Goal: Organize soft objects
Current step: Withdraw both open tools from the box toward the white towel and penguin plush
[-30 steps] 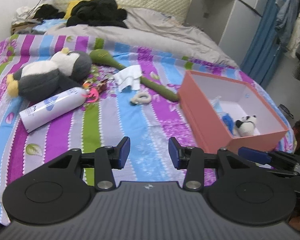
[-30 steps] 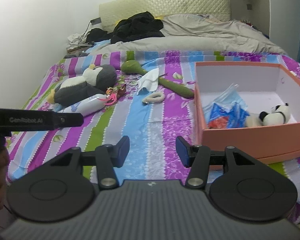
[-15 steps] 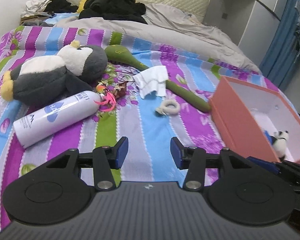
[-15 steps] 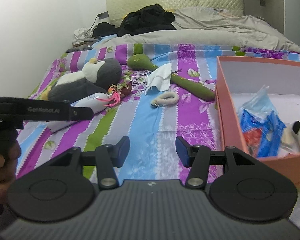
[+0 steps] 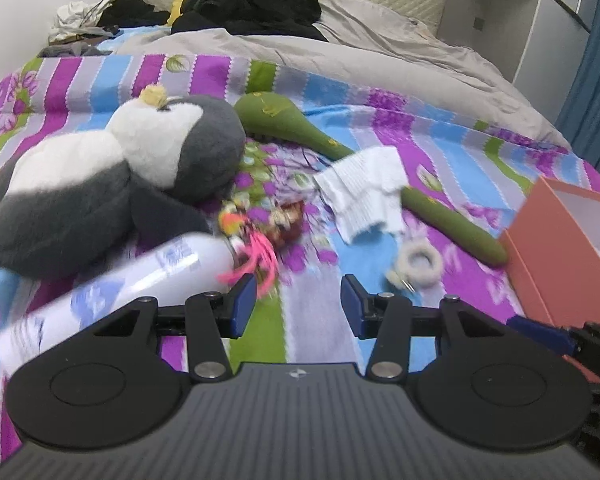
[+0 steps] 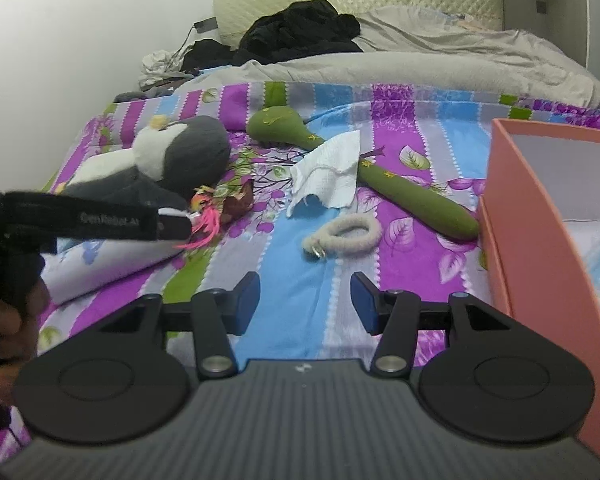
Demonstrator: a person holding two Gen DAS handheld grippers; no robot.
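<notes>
A grey and white plush penguin (image 5: 112, 184) (image 6: 168, 160) lies on the striped bedspread at the left. A white cloth (image 5: 364, 192) (image 6: 328, 172) drapes over a long green soft club (image 5: 452, 220) (image 6: 416, 200). A fluffy white hair tie (image 5: 418, 262) (image 6: 346, 234) lies near the orange box (image 5: 560, 248) (image 6: 540, 264). My left gripper (image 5: 298, 312) is open and empty, just short of a pink feathery toy (image 5: 256, 248) (image 6: 206, 220). My right gripper (image 6: 305, 300) is open and empty, short of the hair tie.
A white spray bottle (image 5: 112, 284) (image 6: 108, 256) lies beside the penguin. A grey duvet (image 5: 360, 52) and black clothes (image 5: 256, 4) cover the far half of the bed. The left gripper's body (image 6: 80, 220) shows at the left of the right wrist view.
Both grippers have moved forward and left over the bed, closer to the penguin, bottle and hair tie. The orange box has slid to the right edge of both views. Jaws stayed open.
</notes>
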